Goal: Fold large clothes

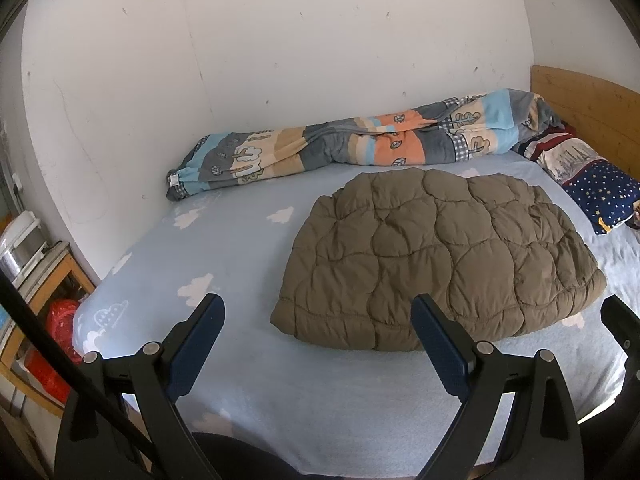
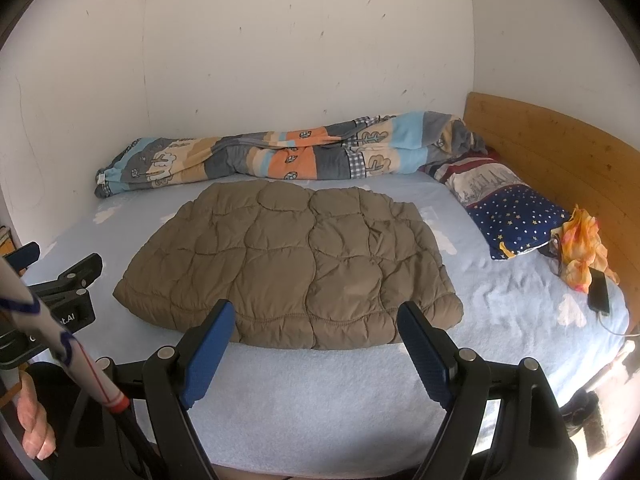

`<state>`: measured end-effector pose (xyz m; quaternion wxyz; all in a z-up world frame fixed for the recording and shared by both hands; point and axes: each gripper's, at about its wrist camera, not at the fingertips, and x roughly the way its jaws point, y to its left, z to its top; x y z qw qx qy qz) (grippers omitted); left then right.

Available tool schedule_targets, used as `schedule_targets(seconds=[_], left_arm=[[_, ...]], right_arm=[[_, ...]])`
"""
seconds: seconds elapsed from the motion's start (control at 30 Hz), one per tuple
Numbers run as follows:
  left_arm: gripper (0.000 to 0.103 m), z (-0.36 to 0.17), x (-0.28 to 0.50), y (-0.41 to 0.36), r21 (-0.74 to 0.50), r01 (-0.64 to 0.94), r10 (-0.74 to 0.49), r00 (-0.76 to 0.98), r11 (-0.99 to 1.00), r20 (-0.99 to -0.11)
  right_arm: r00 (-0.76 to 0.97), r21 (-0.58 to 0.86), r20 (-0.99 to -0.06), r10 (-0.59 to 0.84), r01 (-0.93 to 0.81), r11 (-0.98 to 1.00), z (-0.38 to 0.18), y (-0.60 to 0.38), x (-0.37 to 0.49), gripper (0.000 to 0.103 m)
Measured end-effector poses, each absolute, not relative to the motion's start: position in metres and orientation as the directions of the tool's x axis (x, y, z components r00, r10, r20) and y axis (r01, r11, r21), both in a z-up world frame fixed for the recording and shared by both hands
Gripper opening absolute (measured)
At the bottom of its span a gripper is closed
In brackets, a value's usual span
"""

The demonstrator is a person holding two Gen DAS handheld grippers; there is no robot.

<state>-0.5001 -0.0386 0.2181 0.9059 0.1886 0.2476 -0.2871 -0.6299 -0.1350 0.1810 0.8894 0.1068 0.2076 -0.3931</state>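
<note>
A brown quilted puffer jacket (image 1: 440, 256) (image 2: 296, 264) lies folded into a compact pad on the light-blue cloud-print bed sheet (image 1: 224, 248) (image 2: 500, 300). My left gripper (image 1: 318, 312) stands open above the sheet just in front of the jacket's near left corner, with nothing between its blue pads. My right gripper (image 2: 316, 320) is also open and empty, hovering before the jacket's near edge. The left gripper's tips (image 2: 60, 268) show at the left edge of the right wrist view, with a hand (image 2: 34, 420) below them.
A rolled patchwork duvet (image 1: 360, 140) (image 2: 280, 156) lies along the white wall. A star-print pillow (image 1: 596, 184) (image 2: 512, 216), an orange cloth (image 2: 580, 248) and a phone (image 2: 599, 291) sit by the wooden headboard (image 2: 560, 160). A wooden shelf (image 1: 36, 292) with red bags stands left of the bed.
</note>
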Motion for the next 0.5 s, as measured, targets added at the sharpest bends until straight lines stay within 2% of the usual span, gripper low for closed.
schedule_targets(seconds=[0.5], left_arm=[[0.094,0.2178,-0.4985,-0.0381,0.199,0.615,-0.427,0.711,0.763,-0.559]], right_arm=[[0.606,0.026,-0.454,-0.654,0.742,0.67,0.1803,-0.1356,-0.6289,0.087]])
